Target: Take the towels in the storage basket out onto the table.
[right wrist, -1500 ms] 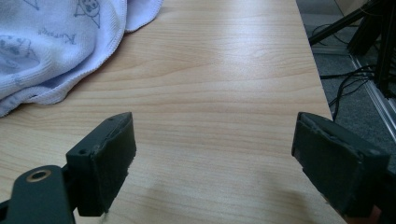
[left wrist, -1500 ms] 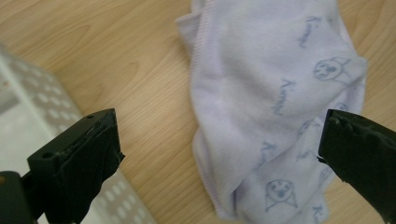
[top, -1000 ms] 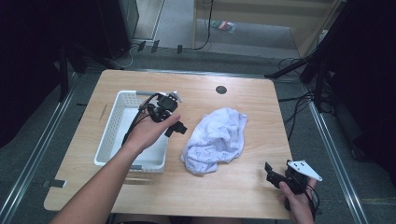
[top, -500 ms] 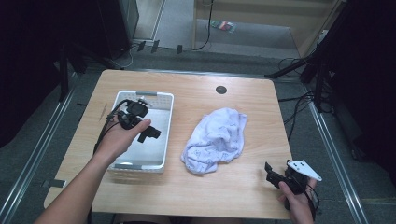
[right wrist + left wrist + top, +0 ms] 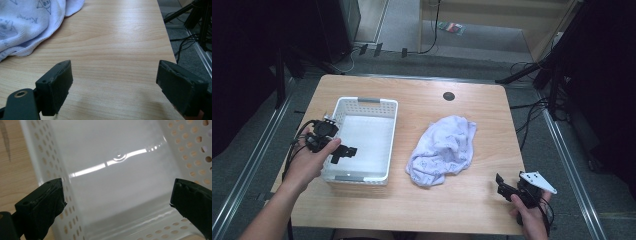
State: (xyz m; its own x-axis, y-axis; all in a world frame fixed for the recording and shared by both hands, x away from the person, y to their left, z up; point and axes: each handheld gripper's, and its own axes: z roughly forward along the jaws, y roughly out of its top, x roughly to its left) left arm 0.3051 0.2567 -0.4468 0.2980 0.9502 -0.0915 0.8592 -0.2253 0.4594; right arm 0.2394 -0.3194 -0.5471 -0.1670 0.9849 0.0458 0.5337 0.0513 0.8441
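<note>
A white perforated basket [image 5: 362, 102] stands on the left half of the wooden table [image 5: 462, 200], with nothing inside it. My left gripper [image 5: 343, 151] hangs over the basket's near-left rim, open, jaws wide apart; the left gripper view looks into the basket [image 5: 180, 135] past its left wall. A crumpled pale lavender towel [image 5: 443, 149] lies at the table's middle. My right gripper [image 5: 503, 185] rests low at the near-right corner, open, holding nothing. The towel's [image 5: 27, 27] printed edge lies ahead and left of the right gripper [image 5: 113, 85].
A round black cable port [image 5: 449, 96] sits in the table near its far edge. Cables [image 5: 532, 112] and dark stand legs lie on the floor to the right. Metal rails run along the floor on both sides of the table.
My left gripper has swung from above the basket's right side, near the towel, leftwards and nearer, to its near-left rim. The right gripper and towel stayed put.
</note>
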